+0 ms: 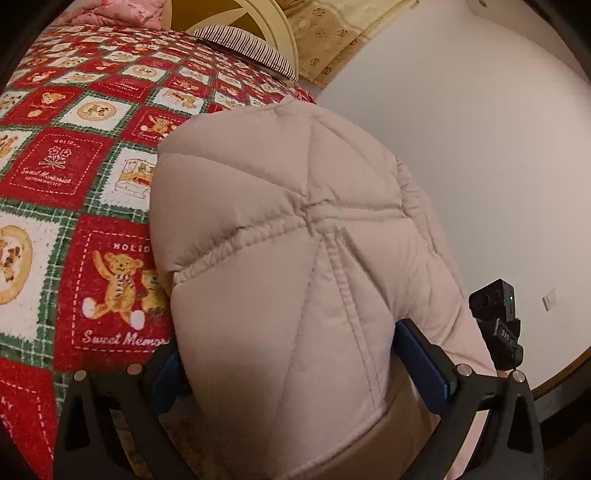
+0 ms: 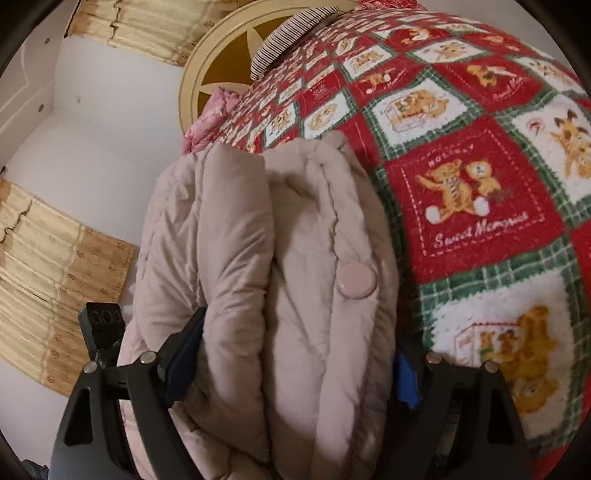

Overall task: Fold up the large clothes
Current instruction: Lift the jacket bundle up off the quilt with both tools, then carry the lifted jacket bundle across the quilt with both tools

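Left wrist view: beige padded coat (image 1: 295, 236) fills the centre, a thick bundle bulging out between the two fingers of the left gripper (image 1: 295, 362). Blue pads (image 1: 421, 358) sit against the fabric at 4 and 8 o'clock of the bundle, jaws wide, clamped on the bulk. Coat sits at the edge of the bed, on a red-green teddy-bear blanket (image 1: 74, 177) that runs from 8 to 11 o'clock. Striped pillow (image 1: 247, 48) at 12 o'clock, against a cream round headboard (image 1: 284, 33). White wall from 1 to 4 o'clock; the other tool's black camera block (image 1: 495, 306) shows at 4 o'clock, just beside the coat. Right wrist view: same coat (image 2: 266, 258), stacked folded layers, round snap button (image 2: 356, 280) facing up right of centre. Right gripper (image 2: 291, 354) straddles the bundle, jaws wide; left pad (image 2: 184, 347) touches the fabric, right pad (image 2: 406, 380) is mostly hidden behind the coat, so grip versus loose contact: cannot tell. Blanket (image 2: 480, 192) from 12 to 5 o'clock, gold patterned curtain (image 2: 48, 280) at 9 o'clock, pink bedding (image 2: 210, 114) at 11 o'clock by the headboard (image 2: 207, 62).
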The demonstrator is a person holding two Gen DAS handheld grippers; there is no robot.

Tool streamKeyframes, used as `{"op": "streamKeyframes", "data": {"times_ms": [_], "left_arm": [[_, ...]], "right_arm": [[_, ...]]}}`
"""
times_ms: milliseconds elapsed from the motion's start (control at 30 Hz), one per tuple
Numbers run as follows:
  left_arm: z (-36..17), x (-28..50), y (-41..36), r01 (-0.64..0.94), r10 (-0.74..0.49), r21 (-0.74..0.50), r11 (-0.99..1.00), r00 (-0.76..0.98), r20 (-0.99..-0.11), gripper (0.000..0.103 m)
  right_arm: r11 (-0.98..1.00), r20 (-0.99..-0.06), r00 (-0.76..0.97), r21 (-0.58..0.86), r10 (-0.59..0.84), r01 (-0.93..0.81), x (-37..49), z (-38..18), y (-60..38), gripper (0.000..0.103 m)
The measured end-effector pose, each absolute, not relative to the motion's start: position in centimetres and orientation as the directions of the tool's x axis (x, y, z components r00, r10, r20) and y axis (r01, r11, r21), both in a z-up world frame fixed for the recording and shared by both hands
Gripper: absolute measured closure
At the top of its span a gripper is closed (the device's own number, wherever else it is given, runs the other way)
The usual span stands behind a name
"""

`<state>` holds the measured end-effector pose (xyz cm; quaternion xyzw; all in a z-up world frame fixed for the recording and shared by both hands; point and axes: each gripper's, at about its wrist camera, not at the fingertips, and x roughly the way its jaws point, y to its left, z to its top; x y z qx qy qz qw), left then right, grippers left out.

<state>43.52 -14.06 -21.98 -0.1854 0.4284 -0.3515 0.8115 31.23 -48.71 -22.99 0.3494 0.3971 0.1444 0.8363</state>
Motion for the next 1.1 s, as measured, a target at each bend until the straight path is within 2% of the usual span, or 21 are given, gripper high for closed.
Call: {"op": "streamKeyframes", "data": {"times_ms": [33,67,100,200,233,333,633,867,1100], "left_arm": [[-21.7,43.2,-14.1,0.426,-0.730,-0.593,0.683,0.393,-0.559,0.007],[-20.9,42.6,-14.2,0.466,-0.734,-0.567,0.679,0.410,-0.542,0.022],[-20.3,42.1,-14.3,0.496,-0.730,-0.537,0.682,0.422,-0.537,0.034],[-17.8,40.8,-14.0,0.550,-0.721,-0.473,0.688,0.441,-0.535,0.052],[-16.7,40.3,-13.5,0.567,-0.716,-0.448,0.691,0.454,-0.531,0.053],[-13.9,38.9,-11.4,0.592,-0.699,-0.388,0.706,0.497,-0.515,0.056],[-8.7,36.5,-2.0,0.548,-0.574,-0.214,0.809,0.655,-0.491,0.057],[-8.2,36.3,5.0,0.445,-0.439,-0.115,0.888,0.747,-0.499,0.057],[-10.3,36.9,10.1,0.350,-0.350,-0.101,0.931,0.779,-0.520,0.057]], "right_arm": [[0.708,-0.555,0.638,0.706,0.533,0.023,31.3,-22.9,-48.4,0.023],[0.689,-0.532,0.633,0.725,0.563,-0.003,31.1,-22.8,-48.1,0.042],[0.685,-0.507,0.644,0.728,0.573,-0.037,30.6,-22.4,-47.4,0.054],[0.731,-0.528,0.669,0.681,0.523,-0.034,29.5,-21.1,-45.6,0.065],[0.728,-0.523,0.675,0.685,0.520,-0.030,29.4,-20.7,-45.2,0.066],[0.733,-0.492,0.693,0.676,0.527,-0.076,29.0,-18.8,-43.4,0.070],[0.696,-0.433,0.651,0.686,0.624,-0.211,32.3,-15.8,-34.9,0.073],[0.647,-0.402,0.583,0.699,0.707,-0.303,35.9,-15.7,-26.9,0.073],[0.634,-0.423,0.516,0.690,0.745,-0.350,38.0,-16.0,-20.7,0.073]]}}
